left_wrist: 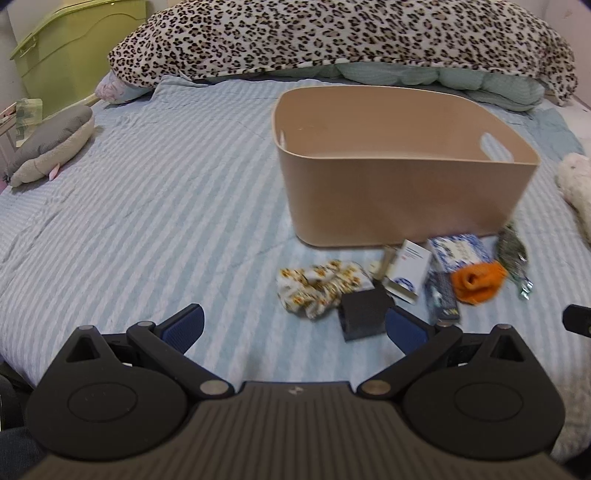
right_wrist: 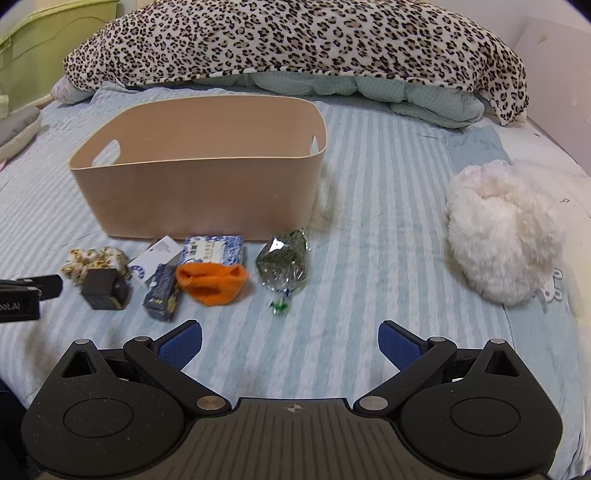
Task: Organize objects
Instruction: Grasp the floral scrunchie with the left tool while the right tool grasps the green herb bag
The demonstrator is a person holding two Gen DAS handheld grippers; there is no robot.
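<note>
A beige plastic bin (left_wrist: 402, 192) (right_wrist: 195, 195) stands on the striped bed. In front of it lies a row of small things: a sunflower-print cloth (left_wrist: 317, 286) (right_wrist: 92, 260), a black box (left_wrist: 364, 314) (right_wrist: 105, 290), a white box (left_wrist: 408, 273) (right_wrist: 151, 258), a dark blue box (left_wrist: 441, 291) (right_wrist: 162, 293), a blue-and-white patterned box (left_wrist: 460, 251) (right_wrist: 214, 249), an orange knit piece (left_wrist: 478, 280) (right_wrist: 210, 284) and a clear bag of green stuff (left_wrist: 511, 253) (right_wrist: 284, 264). My left gripper (left_wrist: 293, 328) is open, just short of the black box. My right gripper (right_wrist: 290, 341) is open and empty, just short of the green bag.
A leopard-print blanket (left_wrist: 332, 33) (right_wrist: 295, 40) over green bedding lies behind the bin. A white fluffy toy (right_wrist: 502, 229) lies right of the row, a grey plush (left_wrist: 51, 144) at the far left. A green storage box (left_wrist: 77, 48) stands beyond the bed's left edge.
</note>
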